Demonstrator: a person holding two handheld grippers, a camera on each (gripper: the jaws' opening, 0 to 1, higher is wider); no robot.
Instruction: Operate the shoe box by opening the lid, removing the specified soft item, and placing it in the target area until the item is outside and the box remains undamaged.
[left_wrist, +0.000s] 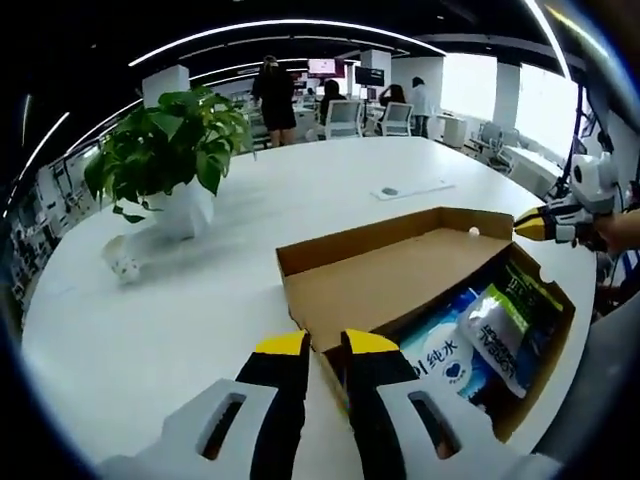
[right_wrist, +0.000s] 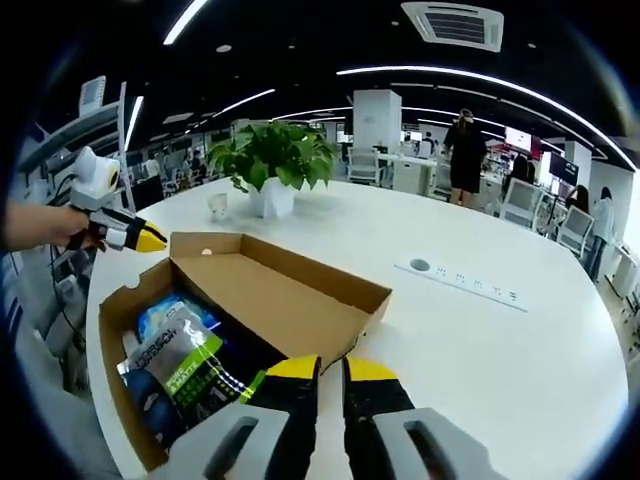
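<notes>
Both grippers, left gripper (left_wrist: 325, 345) and right gripper (right_wrist: 331, 367), held their jaws nearly closed on nothing, at opposite ends of the shoe box (left_wrist: 400, 265). Just beyond the tips its lid (right_wrist: 270, 285) stood open. The soft packs (left_wrist: 495, 325) lay inside, so removal and placement remained.

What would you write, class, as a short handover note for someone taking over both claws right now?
Left claw: jaws nearly together at the near edge of the open brown cardboard shoe box, apparently gripping nothing.
Right claw: jaws nearly together at the box's opposite edge, also apparently empty.
Box sits on the round white table, lid flap folded back.
Inside: a blue-and-white soft pack and a green-and-silver pouch lying partly on top of it.
Done: lid opened; the box looks undamaged.
Left: lift out the soft item and place it on the table.
</notes>
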